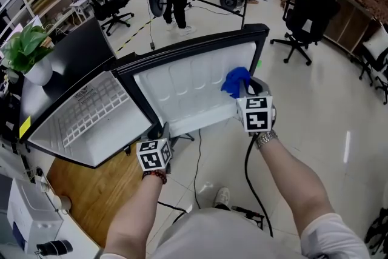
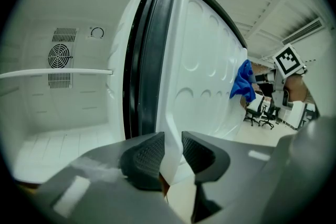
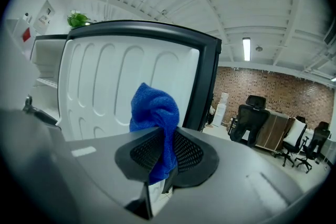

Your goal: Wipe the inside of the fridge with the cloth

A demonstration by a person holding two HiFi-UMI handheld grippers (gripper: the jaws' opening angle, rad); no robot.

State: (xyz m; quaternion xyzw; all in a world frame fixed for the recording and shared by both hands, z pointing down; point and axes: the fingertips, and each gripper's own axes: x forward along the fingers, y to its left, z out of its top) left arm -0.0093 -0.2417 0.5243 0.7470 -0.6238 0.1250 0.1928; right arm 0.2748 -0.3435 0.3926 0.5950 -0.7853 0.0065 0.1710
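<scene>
The fridge point(image 1: 91, 115) stands open, cavity left of its door point(image 1: 182, 85). The cloth point(image 1: 235, 80) sits at the door liner's free edge, pinched in my right hand-held gripper point(image 3: 167, 150); my left hand-held gripper point(image 2: 173, 157), nearer the cavity, clamps the door's lower edge.

Bright blue cloth point(image 1: 236, 80) is standing out against the fridge door point(image 1: 188, 97), whose ribbed liner is showing white inside a black rim. Left gripper point(image 2: 172, 153) and right gripper point(image 3: 167, 150) are showing dark grey, mesh-patterned pads and black-and-white square markers. Fridge interior point(image 2: 58, 107) is appearing white; brick wall point(image 3: 273, 86), red-brown.
</scene>
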